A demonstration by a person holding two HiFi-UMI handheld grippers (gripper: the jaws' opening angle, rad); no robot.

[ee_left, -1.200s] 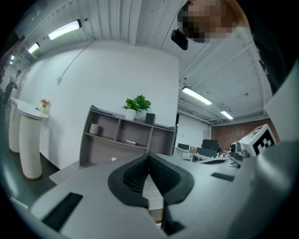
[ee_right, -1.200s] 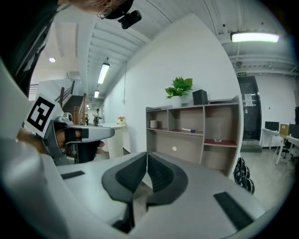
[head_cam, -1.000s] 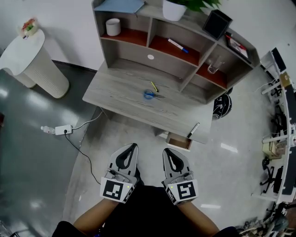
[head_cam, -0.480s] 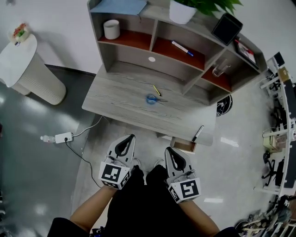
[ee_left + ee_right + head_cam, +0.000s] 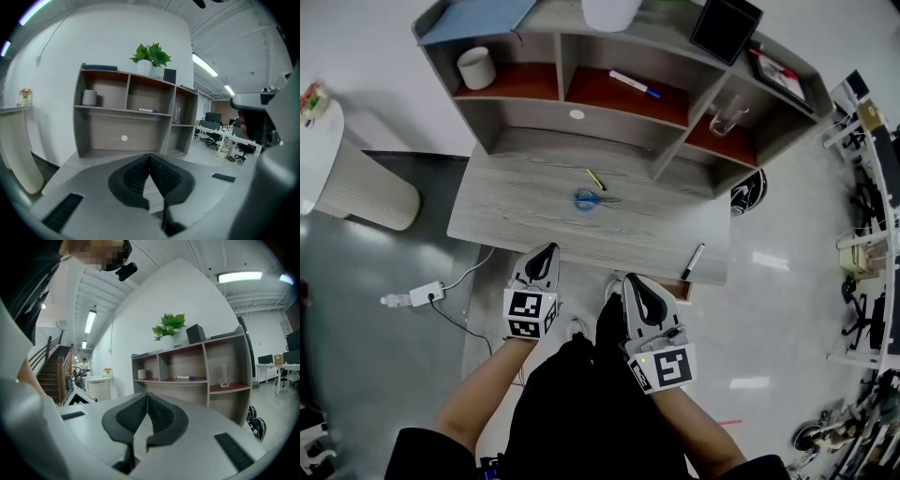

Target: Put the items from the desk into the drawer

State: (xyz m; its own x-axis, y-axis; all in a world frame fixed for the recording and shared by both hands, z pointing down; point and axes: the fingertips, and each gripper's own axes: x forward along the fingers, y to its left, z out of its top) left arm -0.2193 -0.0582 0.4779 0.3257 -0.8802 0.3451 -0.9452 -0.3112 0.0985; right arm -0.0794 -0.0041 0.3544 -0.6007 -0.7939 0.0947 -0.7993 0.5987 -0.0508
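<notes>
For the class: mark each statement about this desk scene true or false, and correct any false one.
1. The left gripper and the right gripper are both shut and hold nothing. True.
2. The blue-handled scissors lie on the desk. True.
3. The black marker lies right beside the scissors. False: it lies well apart from them, at the desk's front right edge.
4. The white cup stands on the desk top. False: it stands in the hutch's upper left shelf compartment.
5. A clear glass stands on the right-hand shelf. True.
</notes>
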